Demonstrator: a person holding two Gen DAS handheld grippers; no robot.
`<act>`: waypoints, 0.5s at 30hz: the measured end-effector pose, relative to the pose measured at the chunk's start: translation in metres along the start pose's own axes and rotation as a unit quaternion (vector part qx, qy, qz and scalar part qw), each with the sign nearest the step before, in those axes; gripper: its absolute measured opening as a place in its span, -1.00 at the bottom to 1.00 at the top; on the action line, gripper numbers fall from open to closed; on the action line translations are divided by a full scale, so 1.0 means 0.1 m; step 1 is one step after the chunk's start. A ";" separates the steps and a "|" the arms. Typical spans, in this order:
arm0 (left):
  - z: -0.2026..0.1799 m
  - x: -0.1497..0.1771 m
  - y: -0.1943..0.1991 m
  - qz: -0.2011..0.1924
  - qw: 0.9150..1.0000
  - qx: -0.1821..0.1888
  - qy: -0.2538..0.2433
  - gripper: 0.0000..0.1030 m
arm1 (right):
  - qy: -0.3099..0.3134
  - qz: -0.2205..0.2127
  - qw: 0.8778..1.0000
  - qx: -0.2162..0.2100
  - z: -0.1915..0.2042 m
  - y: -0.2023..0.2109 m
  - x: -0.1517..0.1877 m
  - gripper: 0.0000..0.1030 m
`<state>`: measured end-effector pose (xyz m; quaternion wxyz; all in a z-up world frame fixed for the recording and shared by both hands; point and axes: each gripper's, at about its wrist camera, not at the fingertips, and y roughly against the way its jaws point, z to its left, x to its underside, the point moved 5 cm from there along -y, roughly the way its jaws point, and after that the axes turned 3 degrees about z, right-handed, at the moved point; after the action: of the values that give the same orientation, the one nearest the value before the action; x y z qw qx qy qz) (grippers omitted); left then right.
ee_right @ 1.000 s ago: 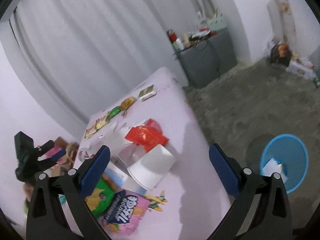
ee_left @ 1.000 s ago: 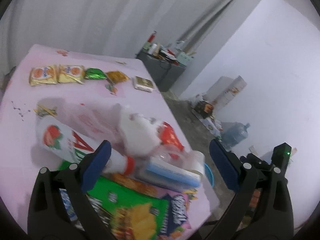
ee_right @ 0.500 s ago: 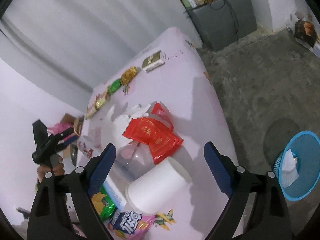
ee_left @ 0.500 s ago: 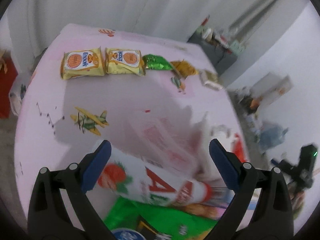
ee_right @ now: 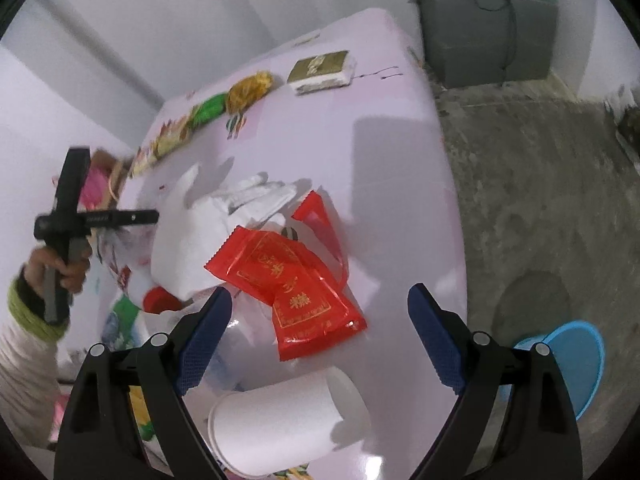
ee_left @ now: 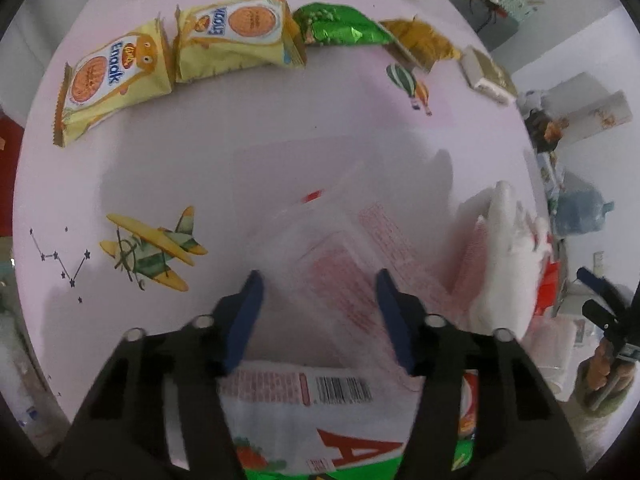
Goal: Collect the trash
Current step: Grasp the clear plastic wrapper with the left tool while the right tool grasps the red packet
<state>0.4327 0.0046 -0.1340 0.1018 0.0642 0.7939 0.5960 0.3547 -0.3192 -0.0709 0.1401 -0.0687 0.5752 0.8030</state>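
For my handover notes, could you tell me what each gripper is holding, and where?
Nothing yet. The left gripper is closing around the clear plastic wrapper; the right gripper hangs open above the red packet.

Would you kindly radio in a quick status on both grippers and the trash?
Left gripper closing over clear red-printed plastic bag, not yet pinched. Right gripper open above red foil wrapper. White foam cup lies close beside it.
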 end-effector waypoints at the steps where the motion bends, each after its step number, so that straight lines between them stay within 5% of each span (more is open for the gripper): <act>1: 0.00 0.00 -0.02 0.002 1.000 -0.003 -0.004 -0.14 | 0.006 0.006 1.000 0.002 0.01 -0.02 -0.01 0.70; 8: -0.03 -0.03 -0.02 -0.014 1.000 0.009 -0.005 -0.63 | 0.011 0.056 0.998 0.000 0.01 -0.31 -0.07 0.31; 15: -0.12 -0.06 0.08 -0.042 0.998 0.022 -0.027 -0.83 | -0.001 0.069 0.998 -0.003 -0.04 -0.42 -0.03 -0.15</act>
<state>0.4358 -0.0058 -0.1224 0.1470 0.0486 0.8056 0.5718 0.3698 -0.3107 -0.1096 0.0841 -0.0284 0.5763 0.8124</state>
